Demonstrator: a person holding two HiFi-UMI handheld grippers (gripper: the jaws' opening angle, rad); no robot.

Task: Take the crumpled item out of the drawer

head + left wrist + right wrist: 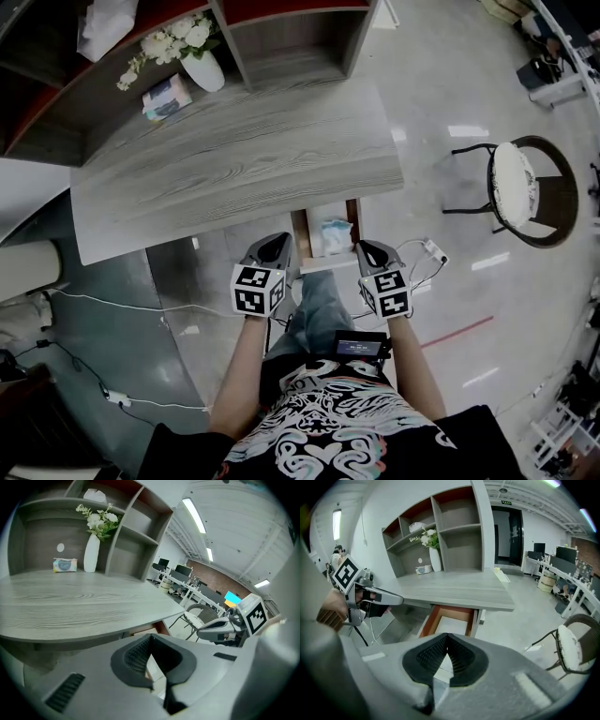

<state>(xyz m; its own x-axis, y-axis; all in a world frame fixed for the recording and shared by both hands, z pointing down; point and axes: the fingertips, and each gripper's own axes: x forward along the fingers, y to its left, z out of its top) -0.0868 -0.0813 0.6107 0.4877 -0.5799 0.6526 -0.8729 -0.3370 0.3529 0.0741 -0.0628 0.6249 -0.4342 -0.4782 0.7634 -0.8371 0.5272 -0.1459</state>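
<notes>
**Crumpled item in the open drawer, a gripper on either side**

The crumpled item point(335, 235), a pale wad, lies in the drawer point(302, 234), which stands pulled out from under the front edge of the table point(244, 159), so we can reach it from above. We hold the left gripper point(274, 246) just beside the drawer's left wall and the right gripper point(369, 251) just beside its right wall, flanking the wad without touching it. On each gripper the fingers point(433, 656) are pressed together at the tips with nothing between them. We judge that one pair must spread before it goes down for the wad. A vase point(204, 70) of flowers stands at the table's far side, well apart from the drawer.
</notes>
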